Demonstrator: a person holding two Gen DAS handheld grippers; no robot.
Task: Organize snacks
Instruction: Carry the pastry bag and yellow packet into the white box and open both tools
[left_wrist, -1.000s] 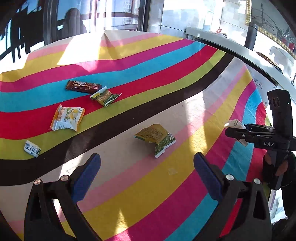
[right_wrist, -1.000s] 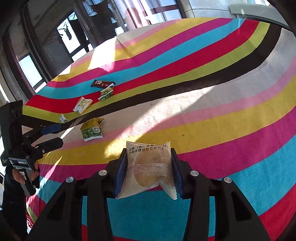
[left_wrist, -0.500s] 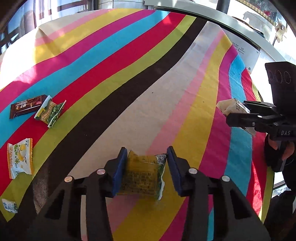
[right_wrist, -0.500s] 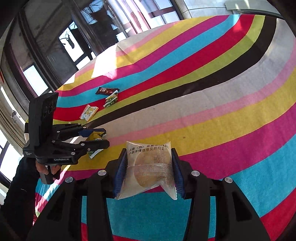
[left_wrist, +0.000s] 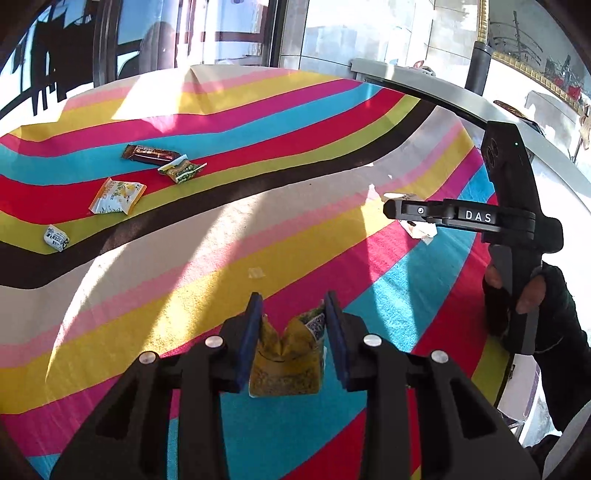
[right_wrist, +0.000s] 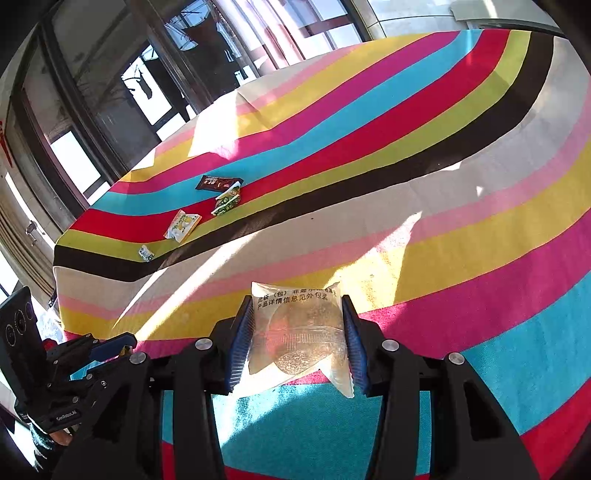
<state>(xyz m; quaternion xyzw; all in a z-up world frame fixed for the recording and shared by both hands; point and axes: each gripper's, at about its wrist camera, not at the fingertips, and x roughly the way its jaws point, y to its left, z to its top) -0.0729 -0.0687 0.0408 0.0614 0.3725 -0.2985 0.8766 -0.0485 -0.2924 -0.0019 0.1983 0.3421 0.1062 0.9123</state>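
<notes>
Closing left gripper (left_wrist: 291, 325) creases yellow-green packet (left_wrist: 284, 360), long axis toward camera. Right gripper (right_wrist: 297, 332) clamps clear biscuit pack (right_wrist: 299, 332), printed end forward. Both above striped worktop (right_wrist: 424, 229); windows behind.

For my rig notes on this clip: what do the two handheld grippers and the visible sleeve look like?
Both are matte black plastic tools. The left gripper and right gripper have angular forked arms with round silver screw heads and ribbed blue pads. Seen from the side, the right one carries white "DAS" lettering and a boxy black upright handle. The left one shows small white lettering. The sleeve is dark.
</notes>
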